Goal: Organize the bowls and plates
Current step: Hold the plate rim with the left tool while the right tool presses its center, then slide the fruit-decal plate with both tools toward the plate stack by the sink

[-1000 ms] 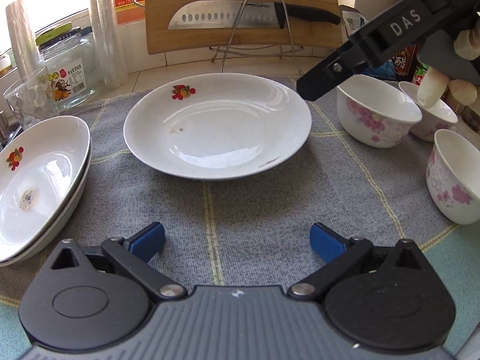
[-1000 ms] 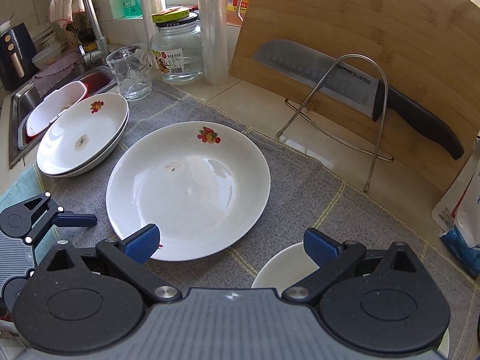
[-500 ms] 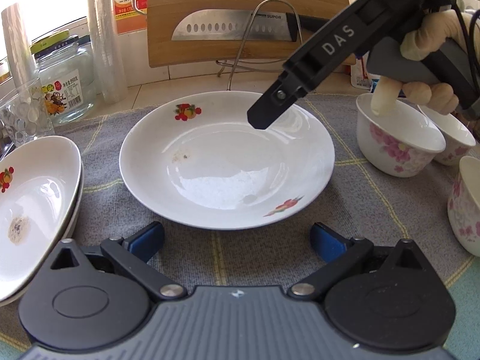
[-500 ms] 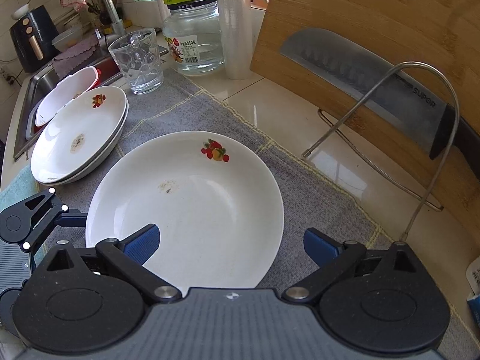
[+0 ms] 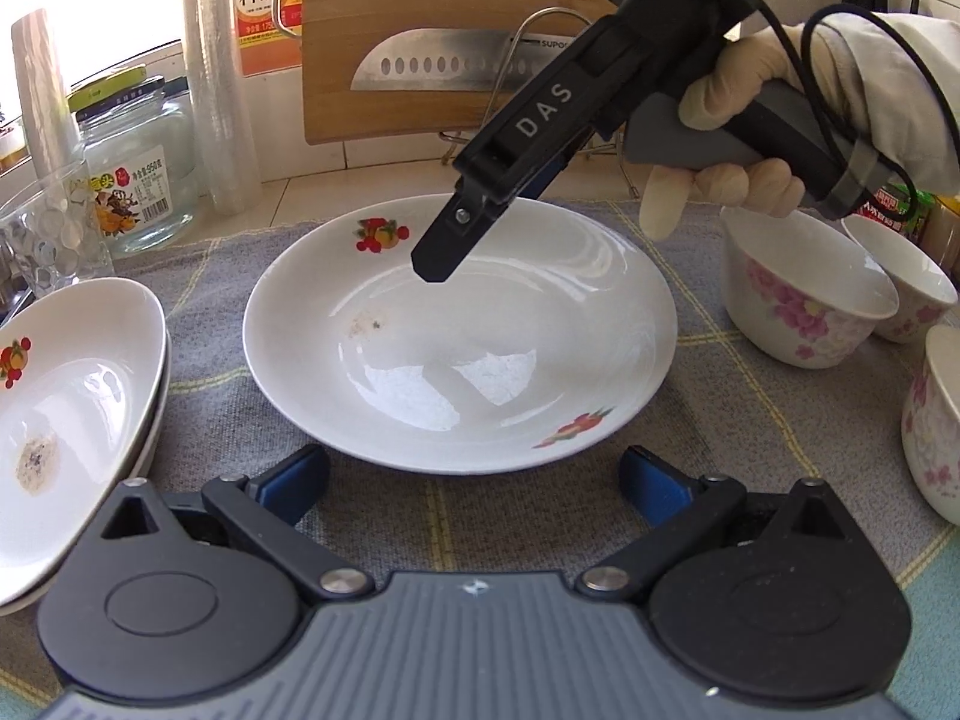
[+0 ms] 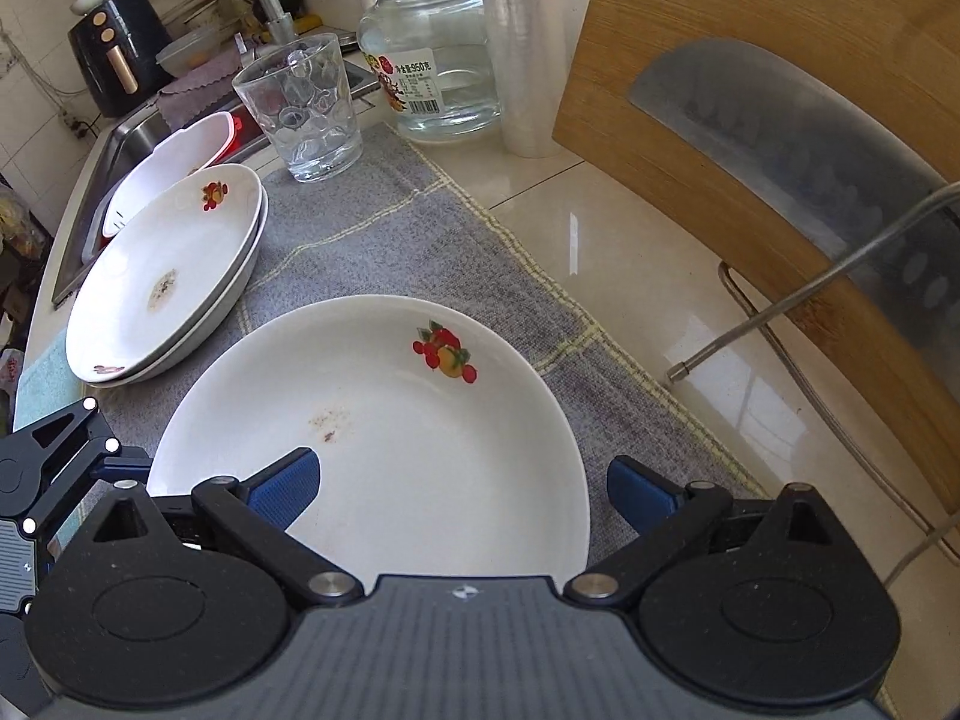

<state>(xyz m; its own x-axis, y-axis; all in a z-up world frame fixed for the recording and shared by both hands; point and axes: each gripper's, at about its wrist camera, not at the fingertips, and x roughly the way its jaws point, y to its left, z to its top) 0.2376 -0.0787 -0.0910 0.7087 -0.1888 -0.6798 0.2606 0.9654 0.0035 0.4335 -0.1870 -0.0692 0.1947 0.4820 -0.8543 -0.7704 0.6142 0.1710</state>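
A shallow white ceramic plate with red fruit prints lies alone on the grey woven mat, not yet stacked. Left of that plate, two matching white plates already sit nested in a pile, one stained. To its right stand three white bowls with pink blossoms, unstacked. The right gripper hangs over the plate with fingers spread wide and empty; the left gripper waits at the plate's near rim, equally wide, holding nothing. Most sorting appears left.
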